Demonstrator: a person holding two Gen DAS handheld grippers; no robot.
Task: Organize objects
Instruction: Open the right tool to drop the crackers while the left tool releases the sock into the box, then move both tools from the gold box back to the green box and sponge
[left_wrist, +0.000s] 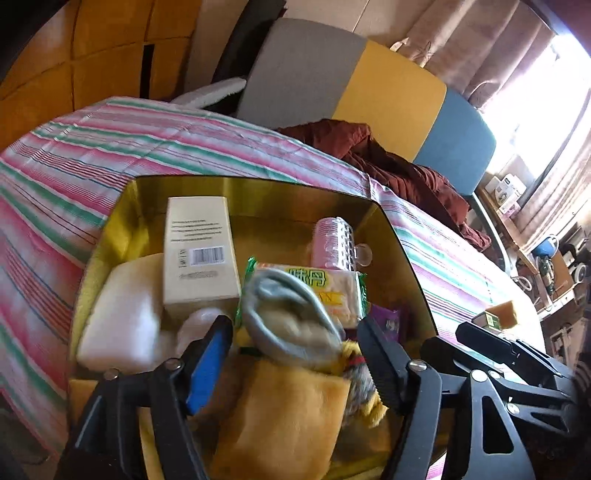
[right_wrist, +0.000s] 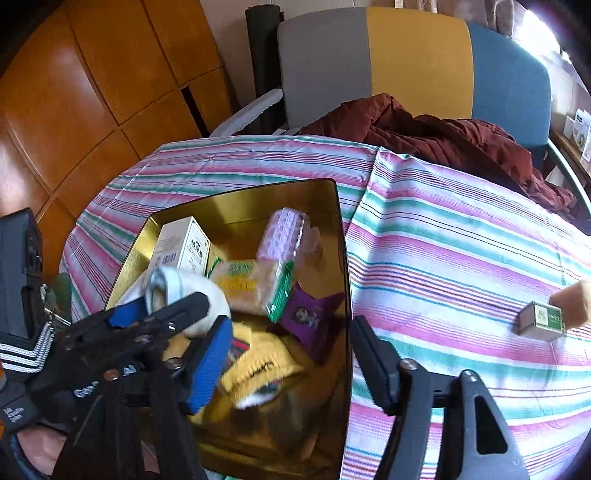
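The left tool (left_wrist: 295, 354) stands apart above the gold tin (left_wrist: 258, 188), a rolled grey sock (left_wrist: 291, 314) (blurred) loose between its fingers. The right tool (right_wrist: 291, 354), also apart and empty, straddles the tin's rim; a small green-labelled box (right_wrist: 541, 320) lies on the striped tabletop (right_wrist: 461, 240) at three o'clock.

Far beyond the fingertips stood a chair (right_wrist: 413, 62) with a backrest in grey, yellow and blue panels. Draped over its seat, a dark red jacket (right_wrist: 443, 136). Left of the fingers and further off, orange wooden cabinet doors (right_wrist: 92, 74). Off to the right, beige curtains (left_wrist: 480, 44).
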